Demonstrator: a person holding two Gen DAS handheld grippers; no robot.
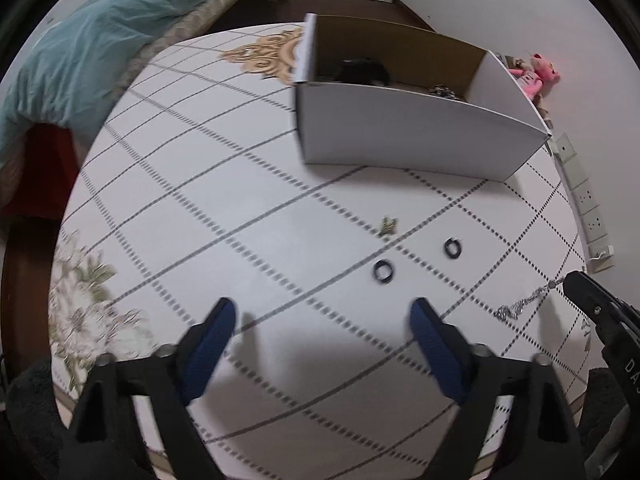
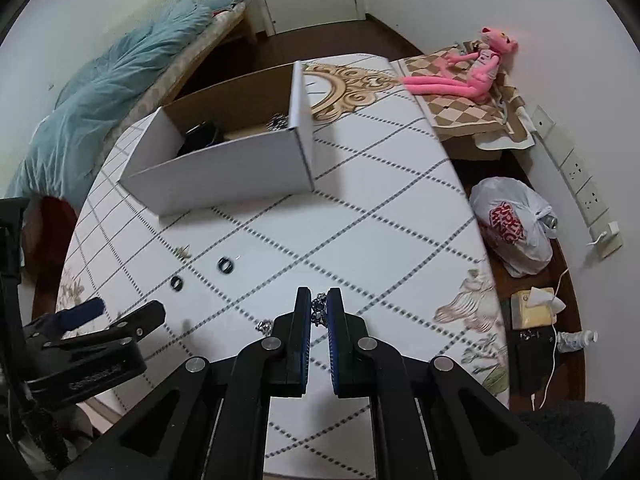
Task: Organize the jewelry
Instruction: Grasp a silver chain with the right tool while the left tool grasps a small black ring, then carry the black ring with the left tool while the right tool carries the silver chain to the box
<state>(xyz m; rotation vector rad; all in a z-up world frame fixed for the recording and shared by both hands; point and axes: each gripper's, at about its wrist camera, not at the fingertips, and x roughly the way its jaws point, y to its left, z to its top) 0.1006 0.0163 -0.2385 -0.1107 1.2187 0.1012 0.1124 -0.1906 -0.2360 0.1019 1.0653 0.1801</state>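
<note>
Meanwhile right gripper pinches silver chain, left gripper wide open w/ nothing, two black rings at 1 o'clock, white box beyond.

Left tool agape, right tool pinched.

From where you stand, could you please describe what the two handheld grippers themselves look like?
Both are black plastic tools. The left gripper and the right gripper each have two angular black fingers lined inside with blue ribbed pads, joined by round silver pivot pins. Triangular cut-outs lighten the linkage arms. Embossed lettering marks the bodies, too blurred to read. No sleeves or hands are visible.
</note>
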